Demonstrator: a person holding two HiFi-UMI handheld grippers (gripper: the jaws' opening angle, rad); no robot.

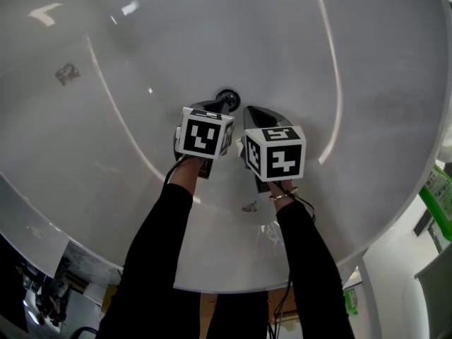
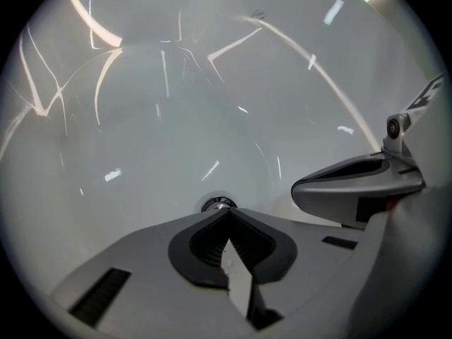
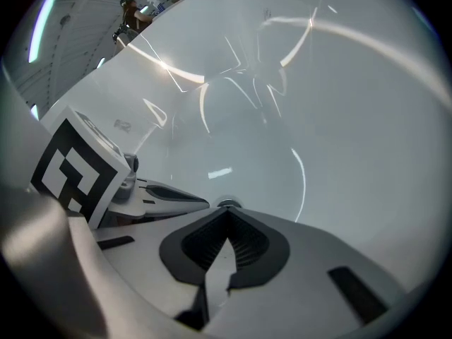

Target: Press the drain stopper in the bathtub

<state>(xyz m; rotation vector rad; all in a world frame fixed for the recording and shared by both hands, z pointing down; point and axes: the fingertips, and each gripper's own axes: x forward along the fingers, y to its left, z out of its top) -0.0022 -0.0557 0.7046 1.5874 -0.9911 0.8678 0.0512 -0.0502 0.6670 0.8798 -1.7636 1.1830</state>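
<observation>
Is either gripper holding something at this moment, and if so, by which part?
Nothing is held. The left gripper and the right gripper each have jaws together with nothing between; the drain stopper shows just past their tips.

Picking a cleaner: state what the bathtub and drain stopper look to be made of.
The bathtub looks like glossy white acrylic or enamel, since it mirrors long light streaks. The drain stopper looks like polished metal, round and dark with bright glints.
</observation>
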